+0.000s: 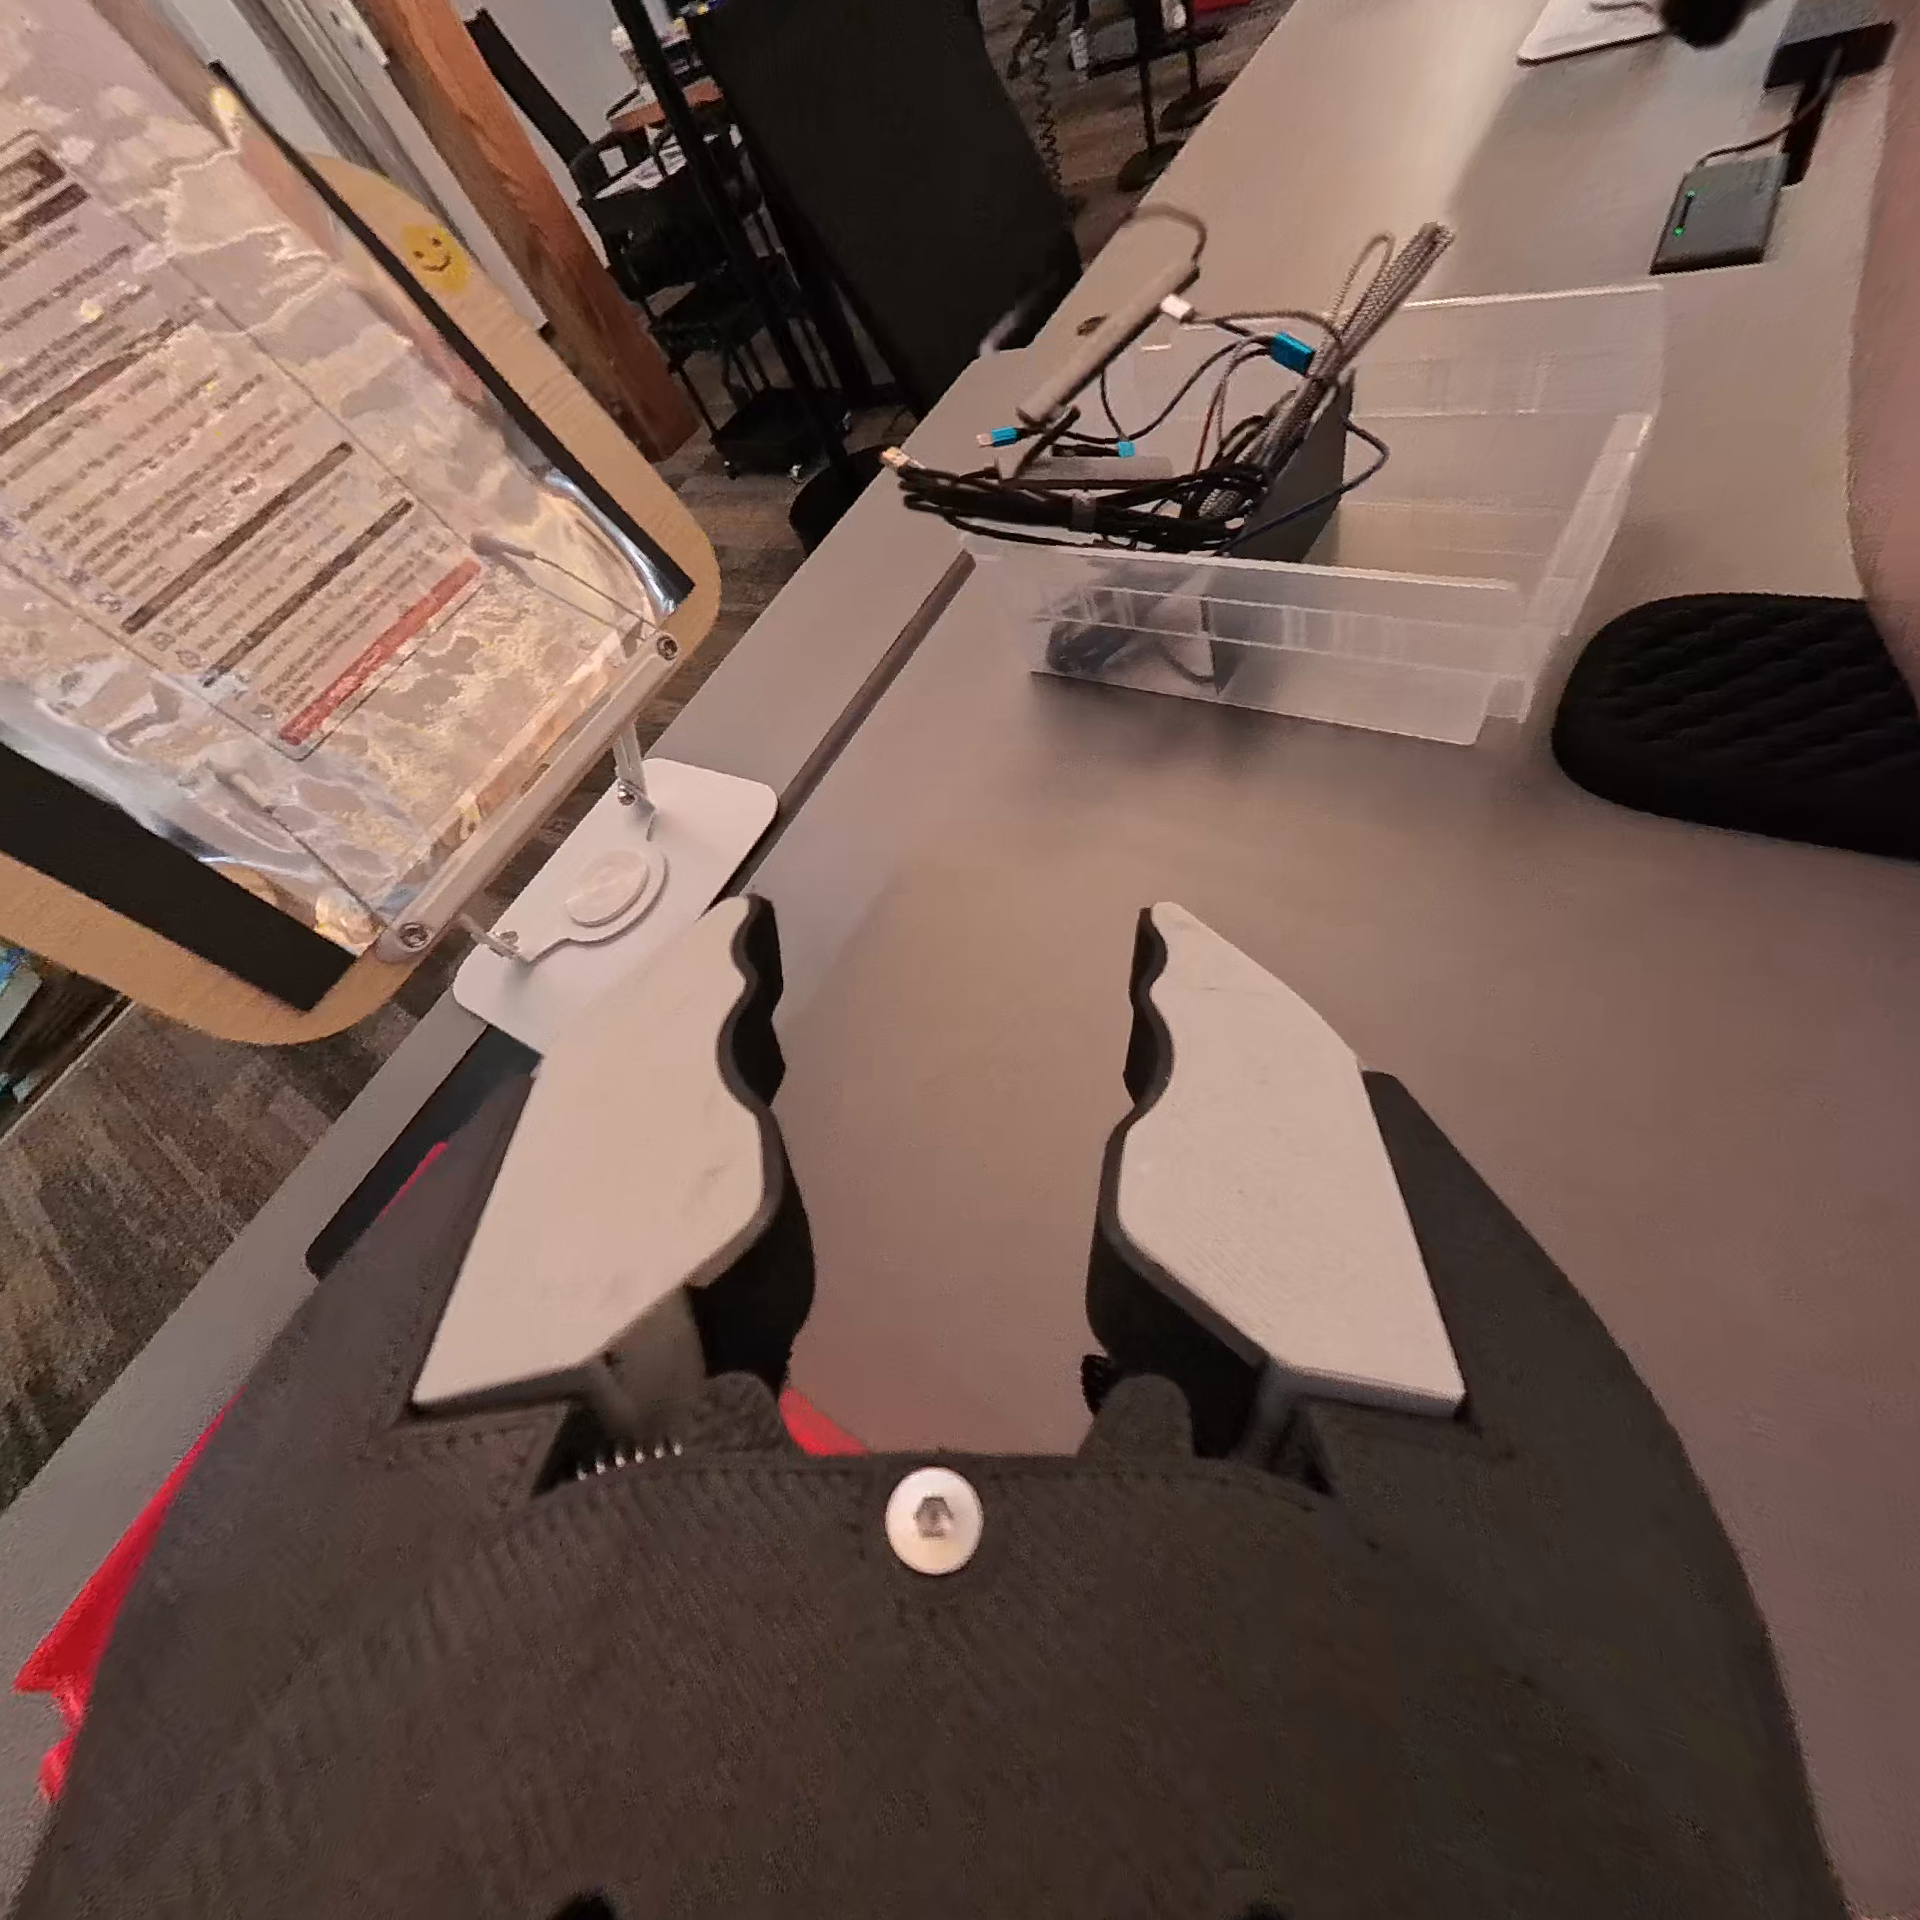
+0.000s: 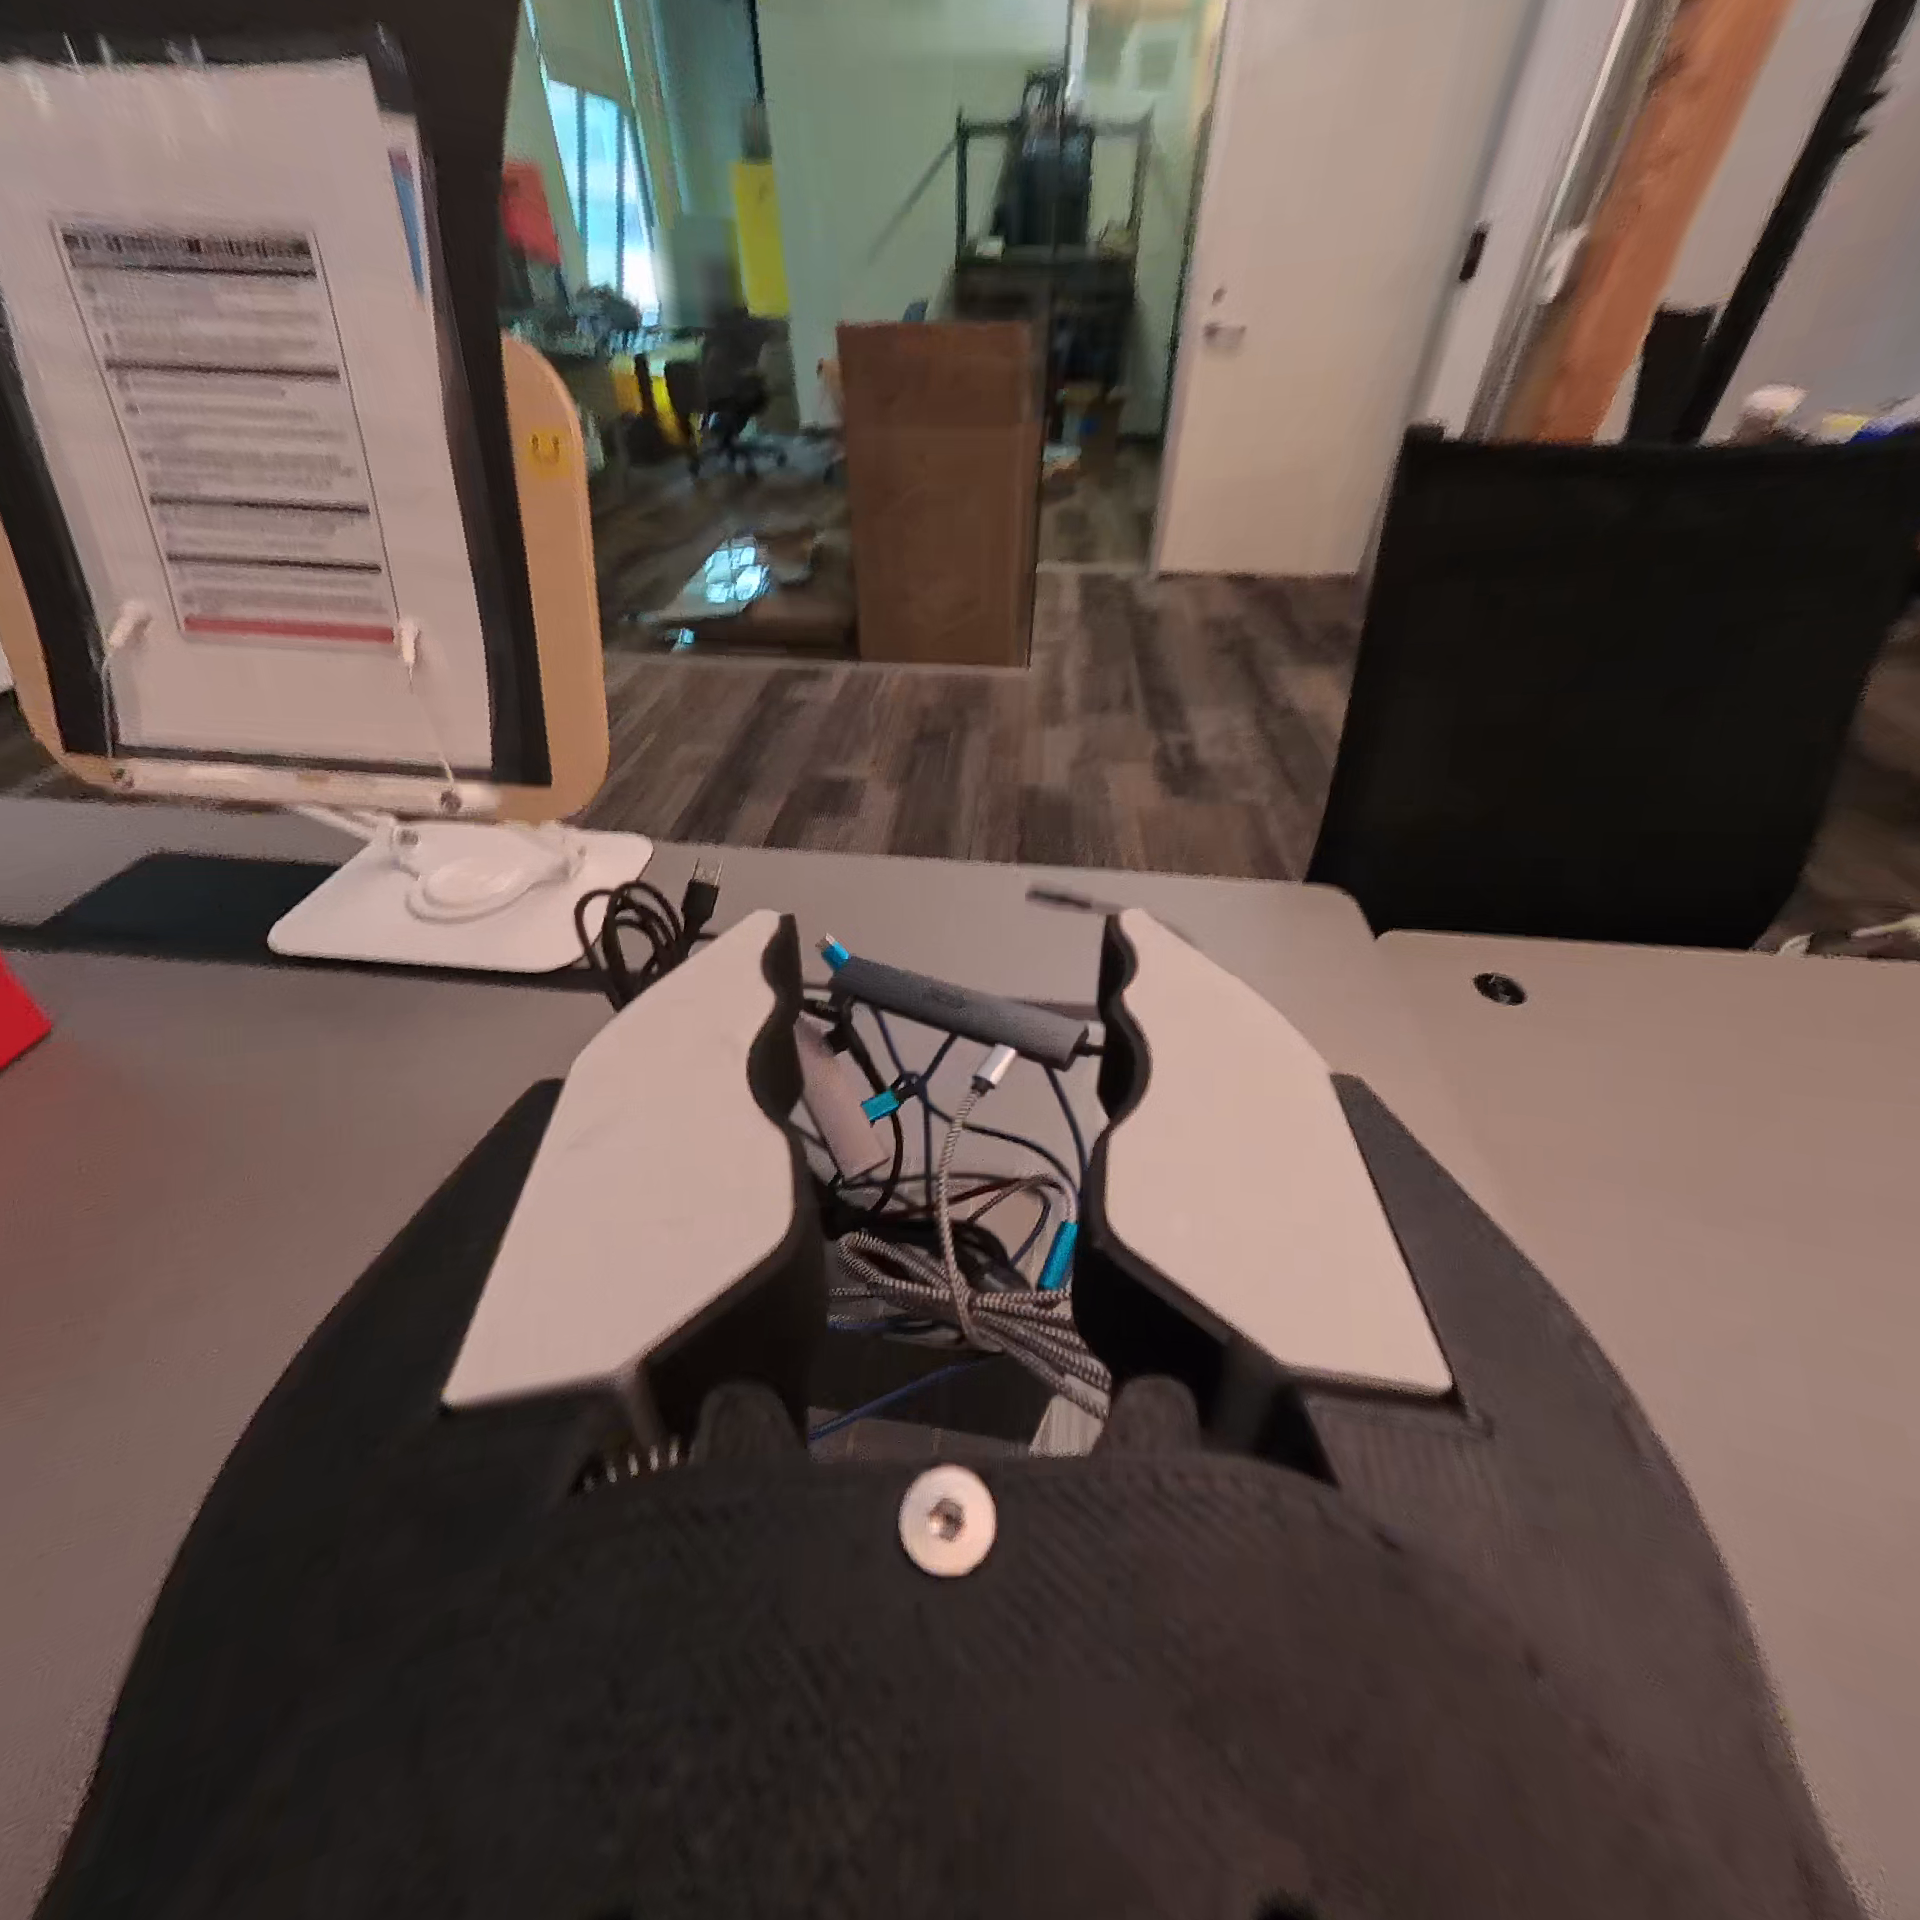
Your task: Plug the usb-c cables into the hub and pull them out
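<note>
Left gripper (image 1: 956, 1003): jaws apart, empty, over bare desk (image 1: 1143, 883) | Right gripper (image 2: 945, 987): jaws apart, empty, above cable tangle | Hub (image 2: 961, 1010): grey bar atop tangle in clear bin (image 1: 1299, 634); likely light, rigid, slides easily—brace body | USB-C cables (image 2: 971, 1288): limp; pinch at stiff plug (image 2: 994, 1062).

Grey hub (image 2: 966, 1010), blue-tipped cables (image 2: 1058, 1252)
</note>
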The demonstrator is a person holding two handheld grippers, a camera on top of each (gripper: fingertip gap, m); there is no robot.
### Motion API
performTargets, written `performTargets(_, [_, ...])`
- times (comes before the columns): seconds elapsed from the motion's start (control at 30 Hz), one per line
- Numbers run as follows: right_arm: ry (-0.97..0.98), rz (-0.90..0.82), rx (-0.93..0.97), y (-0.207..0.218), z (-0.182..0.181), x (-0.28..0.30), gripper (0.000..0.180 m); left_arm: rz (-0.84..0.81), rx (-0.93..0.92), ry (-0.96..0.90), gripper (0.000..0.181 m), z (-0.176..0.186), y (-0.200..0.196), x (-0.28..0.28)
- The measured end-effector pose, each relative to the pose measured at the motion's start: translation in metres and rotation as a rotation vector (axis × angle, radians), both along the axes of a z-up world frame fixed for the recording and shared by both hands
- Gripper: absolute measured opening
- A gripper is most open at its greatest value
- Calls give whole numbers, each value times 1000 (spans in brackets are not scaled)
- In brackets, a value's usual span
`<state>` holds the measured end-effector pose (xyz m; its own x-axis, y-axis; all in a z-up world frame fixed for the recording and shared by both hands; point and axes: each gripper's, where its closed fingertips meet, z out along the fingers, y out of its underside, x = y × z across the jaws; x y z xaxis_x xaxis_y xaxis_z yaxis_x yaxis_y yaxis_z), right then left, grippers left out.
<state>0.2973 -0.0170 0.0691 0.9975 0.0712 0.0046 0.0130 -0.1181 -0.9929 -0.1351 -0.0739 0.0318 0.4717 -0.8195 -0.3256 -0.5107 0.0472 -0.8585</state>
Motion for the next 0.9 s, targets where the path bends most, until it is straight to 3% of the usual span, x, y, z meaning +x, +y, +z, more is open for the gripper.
performTargets(0.17, [-44,-58,-106,-21,-16,31,55,57,-24,-36,64,1,11,-9])
performTargets(0.57, [99,-27,-462,-26,-115,70,54,149,24,-110,62,27,-1,-28])
performTargets(0.7, [93,0,-657,-33,-153,71,54,395,34,-74,71,46,1,-86])
performTargets(0.77, [113,54,-738,-40,-163,61,53,564,-48,-29,75,44,6,-135])
performTargets(0.9, [101,131,-880,-56,-176,39,54,824,-269,-108,85,10,14,-227])
